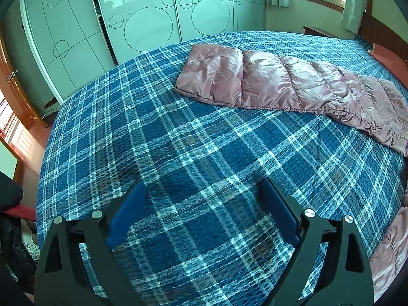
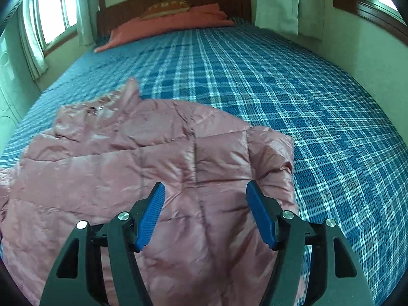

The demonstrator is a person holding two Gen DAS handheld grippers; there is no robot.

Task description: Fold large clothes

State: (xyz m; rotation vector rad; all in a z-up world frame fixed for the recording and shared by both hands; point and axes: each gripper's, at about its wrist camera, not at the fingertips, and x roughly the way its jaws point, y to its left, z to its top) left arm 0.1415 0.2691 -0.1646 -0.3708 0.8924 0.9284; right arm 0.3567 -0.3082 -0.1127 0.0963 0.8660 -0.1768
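Pink quilted puffer jacket (image 2: 142, 178) lies flat on the blue plaid bedspread (image 2: 293, 97) beneath the right gripper (image 2: 205, 191), jaws spread and empty, ready for folding.

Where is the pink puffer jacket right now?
The pink puffer jacket lies flat on the blue plaid bedspread, directly under the open right gripper. In the left wrist view, one part of it stretches across the bed's far right side, beyond the left gripper.
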